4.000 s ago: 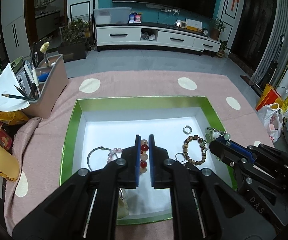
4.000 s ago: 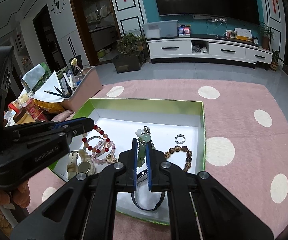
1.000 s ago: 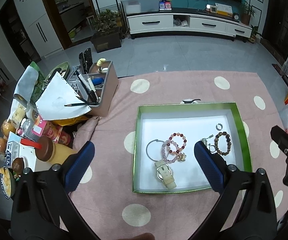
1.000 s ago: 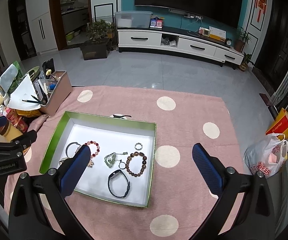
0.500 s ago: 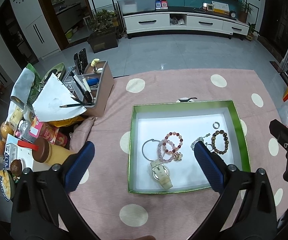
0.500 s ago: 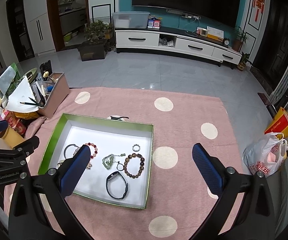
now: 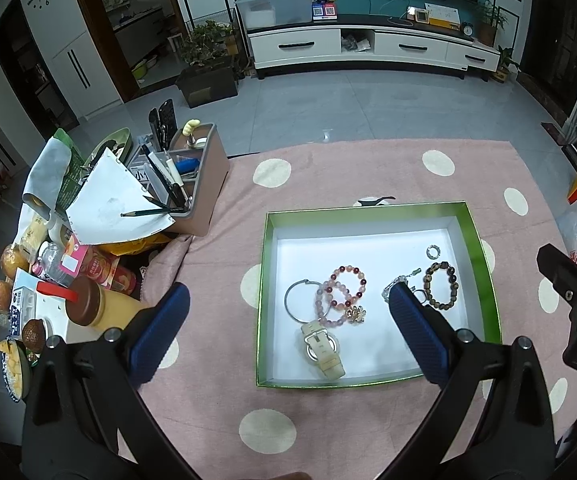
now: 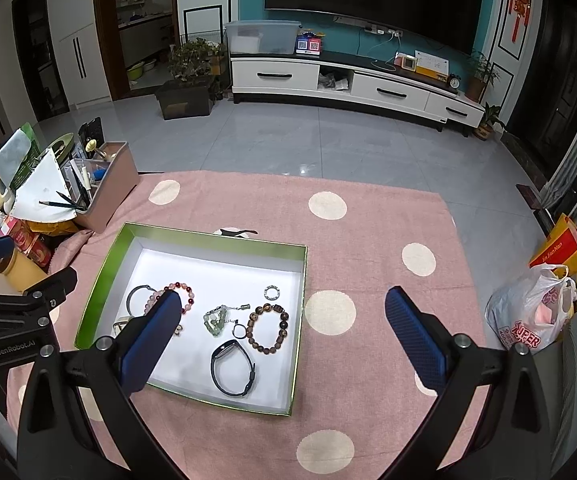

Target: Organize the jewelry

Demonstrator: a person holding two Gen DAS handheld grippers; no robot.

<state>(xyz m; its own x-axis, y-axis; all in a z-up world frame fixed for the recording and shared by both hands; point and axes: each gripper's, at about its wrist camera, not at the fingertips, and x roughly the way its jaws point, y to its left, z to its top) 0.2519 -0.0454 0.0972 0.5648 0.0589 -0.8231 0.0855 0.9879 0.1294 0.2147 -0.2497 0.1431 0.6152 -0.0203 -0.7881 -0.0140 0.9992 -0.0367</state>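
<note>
Left gripper [image 7: 286, 310] and right gripper [image 8: 282, 308], both held above the pink cloth [image 8: 368, 240], stood spread wide and empty. Below them, the green-rimmed tray [image 8: 213, 236] contained the jewelry: cream watch [image 7: 324, 350], black band [image 8: 232, 368], red-and-pink bead bracelets [image 7: 342, 294], brown bead bracelet [image 8: 268, 328], green bead strand [image 8: 215, 321]. Beyond, at left, stood a stationery caddy [image 7: 204, 184].

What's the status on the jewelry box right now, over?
Left tool open, empty; right tool open, empty. Both above the green box. Brown bead bracelet, black band, cream watch lying inside. Nothing blocking.
</note>
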